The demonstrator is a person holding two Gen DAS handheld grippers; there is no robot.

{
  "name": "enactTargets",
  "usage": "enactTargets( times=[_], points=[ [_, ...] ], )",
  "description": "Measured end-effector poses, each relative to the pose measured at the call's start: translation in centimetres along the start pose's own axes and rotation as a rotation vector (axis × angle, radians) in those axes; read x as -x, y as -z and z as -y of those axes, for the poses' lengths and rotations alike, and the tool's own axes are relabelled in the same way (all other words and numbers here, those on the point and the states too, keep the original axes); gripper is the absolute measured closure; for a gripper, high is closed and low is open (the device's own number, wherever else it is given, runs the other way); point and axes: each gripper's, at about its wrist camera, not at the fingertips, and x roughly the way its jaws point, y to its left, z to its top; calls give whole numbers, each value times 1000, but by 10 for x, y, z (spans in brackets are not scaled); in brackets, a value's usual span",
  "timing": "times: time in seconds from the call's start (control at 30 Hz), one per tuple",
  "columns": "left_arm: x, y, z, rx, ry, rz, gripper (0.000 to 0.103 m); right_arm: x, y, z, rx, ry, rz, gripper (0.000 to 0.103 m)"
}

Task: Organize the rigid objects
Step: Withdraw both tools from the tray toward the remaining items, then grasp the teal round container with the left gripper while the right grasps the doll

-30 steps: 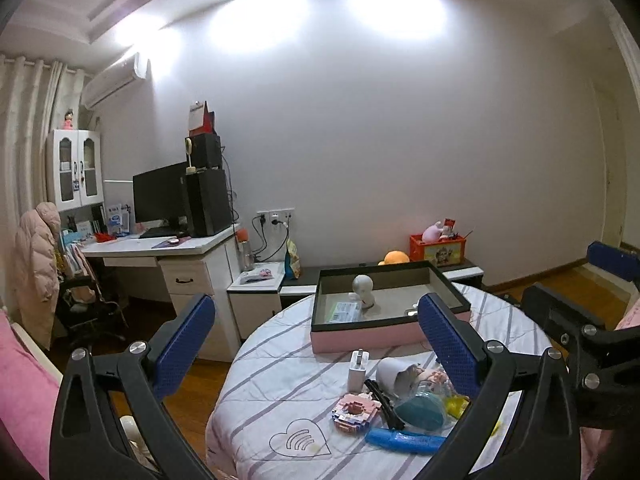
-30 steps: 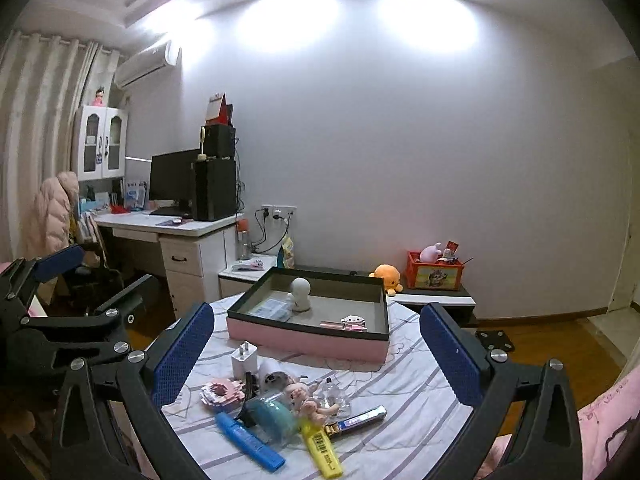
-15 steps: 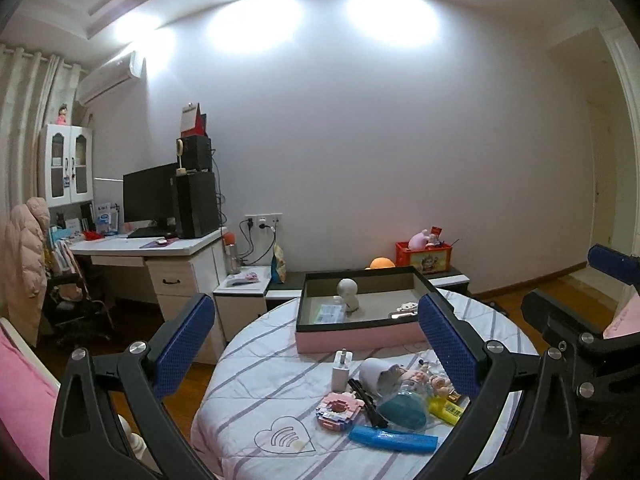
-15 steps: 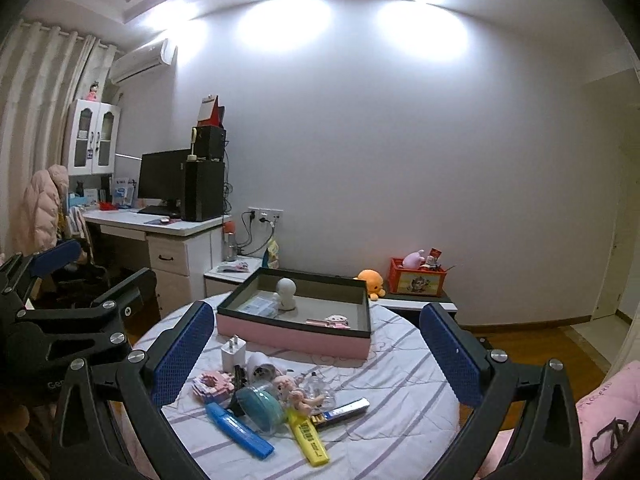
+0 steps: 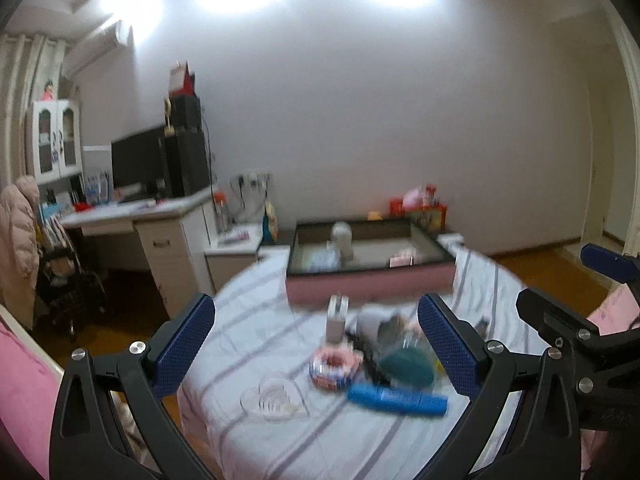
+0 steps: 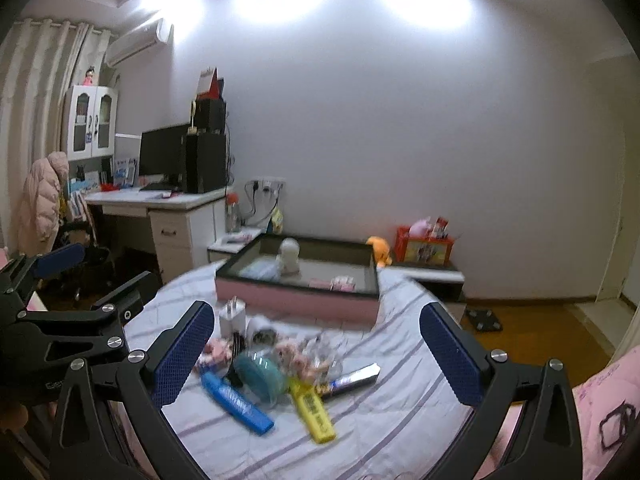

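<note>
Left gripper [image 5: 316, 344] wide, holding nothing. Right gripper [image 6: 316, 344] wide too. Both above the round table [image 6: 400, 420], clutter near the pink tray [image 6: 296, 300].

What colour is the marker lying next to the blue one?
Yellow. The marker shows best in the right wrist view.

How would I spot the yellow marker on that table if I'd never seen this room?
Find the round table with the striped cloth, with a pink-sided tray at its far side. In the jumble of small things in front of the tray, the yellow highlighter lies nearest the viewer, right of the blue one. It is the only bright yellow piece.
</note>
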Motion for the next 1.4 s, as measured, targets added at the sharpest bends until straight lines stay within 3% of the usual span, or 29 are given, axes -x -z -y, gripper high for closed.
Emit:
enactTargets(
  times=[0.3, 0.57, 0.97, 1.4],
  points=[
    [-48, 39, 3, 2, 61, -198, 0, -52, 47, 10, -55, -3, -199, 0],
    [-71, 50, -1, 8, 70, -263, 0, -85, 62, 13, -71, -27, -303, 0],
    [-110, 53, 55, -43, 168, -344, 0, -91, 79, 63, -156, 82, -357, 0],
    [-139, 55, 89, -139, 110, -394, 4, -116, 91, 92, -205, 49, -407, 0]
  ],
)
